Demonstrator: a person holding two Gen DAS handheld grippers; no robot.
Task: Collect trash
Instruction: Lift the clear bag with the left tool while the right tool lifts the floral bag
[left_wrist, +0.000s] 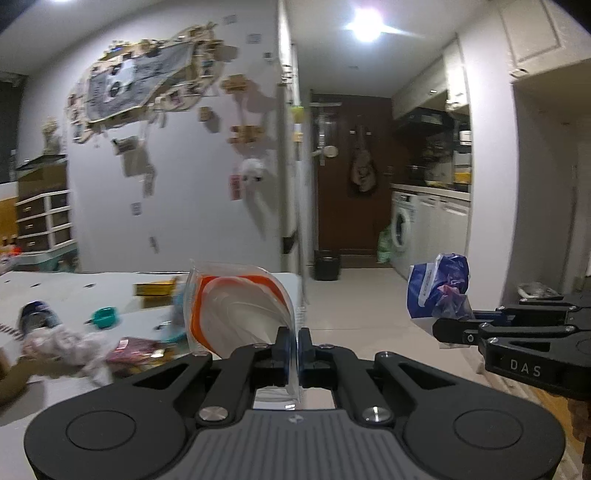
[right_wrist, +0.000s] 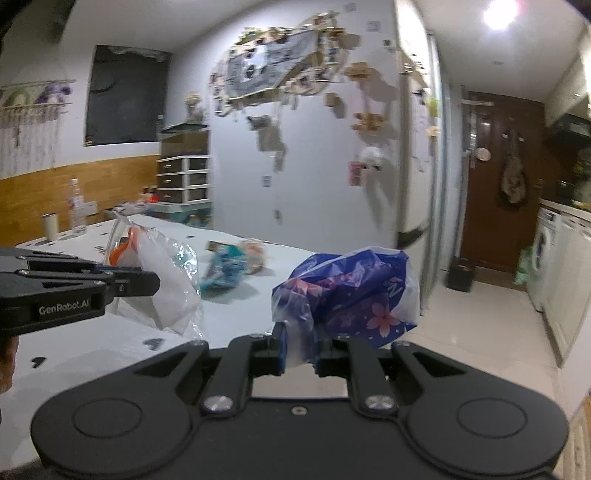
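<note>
My left gripper (left_wrist: 294, 341) is shut on a clear plastic bag with orange and white print (left_wrist: 236, 310) and holds it up above the white table (left_wrist: 74, 288). My right gripper (right_wrist: 300, 338) is shut on a crumpled blue bag with pink flowers (right_wrist: 351, 291), held off the table's right end over the floor. The right gripper (left_wrist: 448, 326) with the blue bag (left_wrist: 437, 290) shows at the right of the left wrist view. The left gripper (right_wrist: 151, 282) with the clear bag (right_wrist: 162, 277) shows at the left of the right wrist view.
Loose litter lies on the table: a crumpled pale wrapper (left_wrist: 66, 345), a pink packet (left_wrist: 135, 349), a teal lid (left_wrist: 105, 316), a yellow box (left_wrist: 155, 288), teal wrappers (right_wrist: 225, 271). A black bin (left_wrist: 327, 264) stands by the brown door, a washing machine (left_wrist: 404, 229) to its right.
</note>
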